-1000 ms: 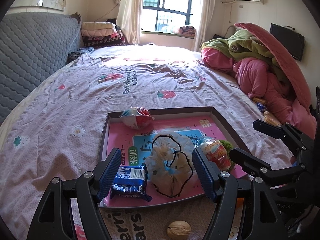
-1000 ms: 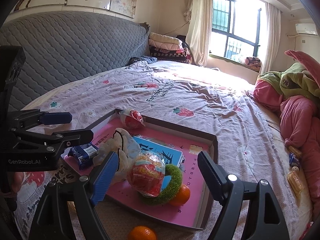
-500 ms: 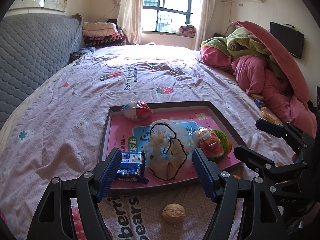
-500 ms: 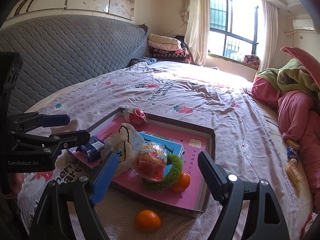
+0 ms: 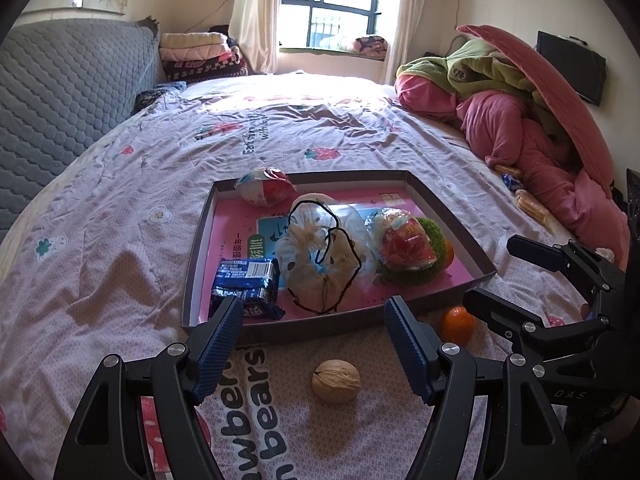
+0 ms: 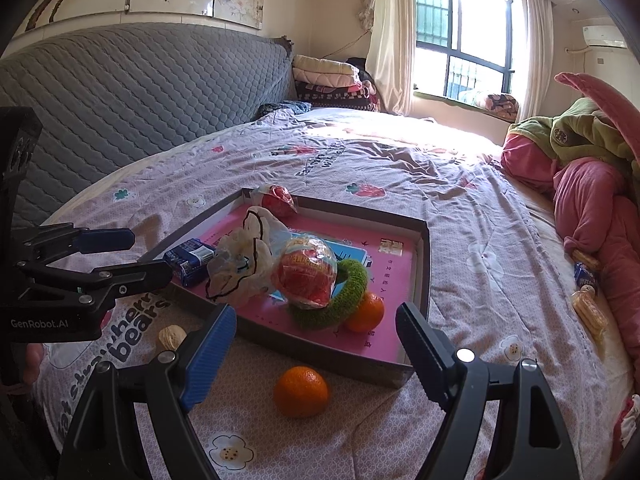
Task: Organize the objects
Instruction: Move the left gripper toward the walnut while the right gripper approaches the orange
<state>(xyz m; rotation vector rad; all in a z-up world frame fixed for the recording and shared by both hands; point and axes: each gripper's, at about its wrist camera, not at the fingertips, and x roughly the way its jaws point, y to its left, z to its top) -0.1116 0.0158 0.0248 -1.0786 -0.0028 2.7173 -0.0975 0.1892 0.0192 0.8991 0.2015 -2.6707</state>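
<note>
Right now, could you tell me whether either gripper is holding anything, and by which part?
Nothing is held: the left gripper and right gripper both stand open and empty above the bedspread.

We are reading "GenRobot.AI" in white on the black body of the left gripper (image 6: 120, 256), and "DAS" faintly on the right gripper (image 5: 496, 276) body. The bedsheet (image 5: 120, 248) is showing large letters, "bears" below what is probably "strawberry". Chinese print on the tray (image 5: 196, 264) lining is staying illegible to us.
</note>
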